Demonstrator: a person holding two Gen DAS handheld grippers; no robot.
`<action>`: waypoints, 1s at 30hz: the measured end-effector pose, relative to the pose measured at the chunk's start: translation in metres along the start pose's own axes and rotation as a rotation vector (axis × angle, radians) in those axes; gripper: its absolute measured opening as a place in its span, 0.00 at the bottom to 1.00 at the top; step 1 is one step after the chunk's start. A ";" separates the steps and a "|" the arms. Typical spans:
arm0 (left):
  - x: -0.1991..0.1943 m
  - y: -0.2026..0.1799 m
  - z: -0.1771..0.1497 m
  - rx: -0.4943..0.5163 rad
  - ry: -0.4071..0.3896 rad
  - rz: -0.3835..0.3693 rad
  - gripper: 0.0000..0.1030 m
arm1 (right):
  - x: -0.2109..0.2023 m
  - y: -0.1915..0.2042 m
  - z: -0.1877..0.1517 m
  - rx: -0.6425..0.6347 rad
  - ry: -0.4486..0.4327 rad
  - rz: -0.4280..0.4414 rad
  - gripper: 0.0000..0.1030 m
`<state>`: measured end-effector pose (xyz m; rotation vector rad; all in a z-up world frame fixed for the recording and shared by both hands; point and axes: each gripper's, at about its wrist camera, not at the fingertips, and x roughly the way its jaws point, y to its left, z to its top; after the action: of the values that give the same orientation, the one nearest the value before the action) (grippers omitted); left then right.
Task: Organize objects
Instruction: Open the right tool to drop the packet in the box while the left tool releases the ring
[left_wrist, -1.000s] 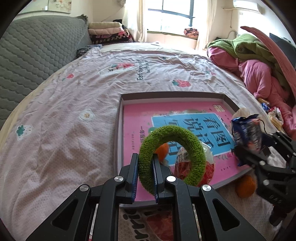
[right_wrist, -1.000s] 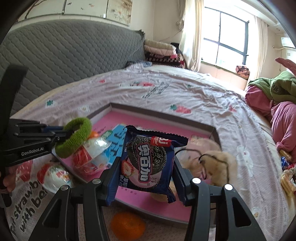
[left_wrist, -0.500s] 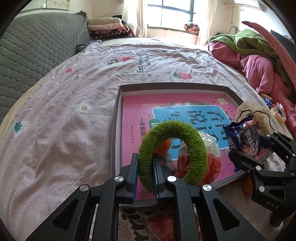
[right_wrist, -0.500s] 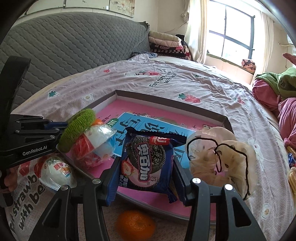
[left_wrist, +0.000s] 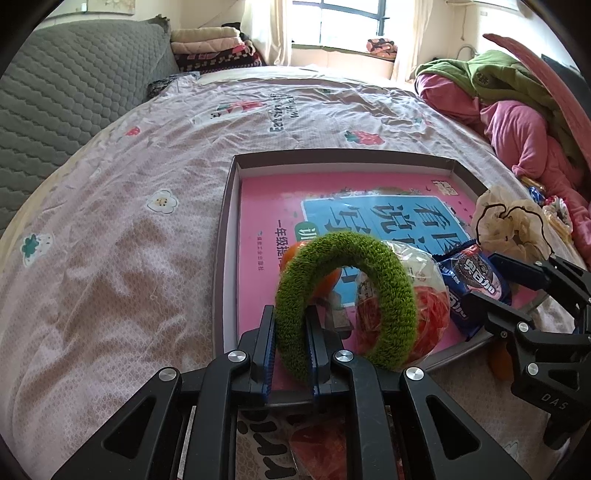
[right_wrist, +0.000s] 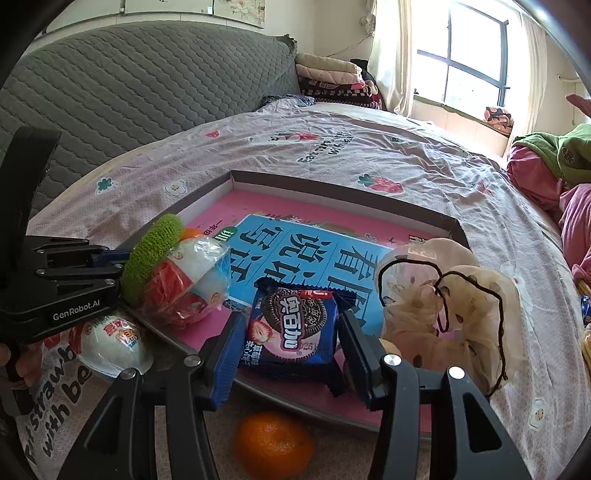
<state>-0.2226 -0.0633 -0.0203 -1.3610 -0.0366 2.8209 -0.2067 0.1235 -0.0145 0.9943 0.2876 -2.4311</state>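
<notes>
My left gripper (left_wrist: 290, 345) is shut on a green fuzzy hair ring (left_wrist: 369, 266) and holds it over the near left corner of a shallow grey tray (left_wrist: 225, 221) lined with a pink book. The ring also shows in the right wrist view (right_wrist: 153, 251). My right gripper (right_wrist: 288, 347) is shut on a blue Oreo cookie packet (right_wrist: 295, 325), low over the tray's near edge (right_wrist: 332, 410). The packet shows in the left wrist view (left_wrist: 472, 284). A red-and-white egg snack in clear wrap (right_wrist: 184, 284) lies in the tray under the ring.
An orange (right_wrist: 273, 446) lies on the bed in front of the tray. Another egg snack (right_wrist: 114, 347) lies at the left outside the tray. A beige mesh pouch (right_wrist: 443, 295) rests on the tray's right corner. Pink and green clothes (left_wrist: 517, 110) are piled at the right.
Both grippers have moved down and forward toward the tray with their objects. The cookie packet now sits lower, close to the tray's floor. Both stay shut.
</notes>
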 end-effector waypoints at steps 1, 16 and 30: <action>0.000 0.000 0.000 0.000 0.002 0.000 0.15 | -0.001 0.000 0.000 0.003 -0.001 0.001 0.51; -0.013 0.005 0.003 -0.023 -0.054 -0.019 0.23 | -0.017 -0.001 -0.002 0.028 -0.019 0.013 0.51; -0.030 0.006 0.005 -0.032 -0.085 -0.008 0.38 | -0.031 -0.002 0.000 0.034 -0.055 -0.019 0.52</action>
<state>-0.2074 -0.0696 0.0064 -1.2426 -0.0889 2.8821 -0.1890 0.1363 0.0074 0.9412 0.2379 -2.4841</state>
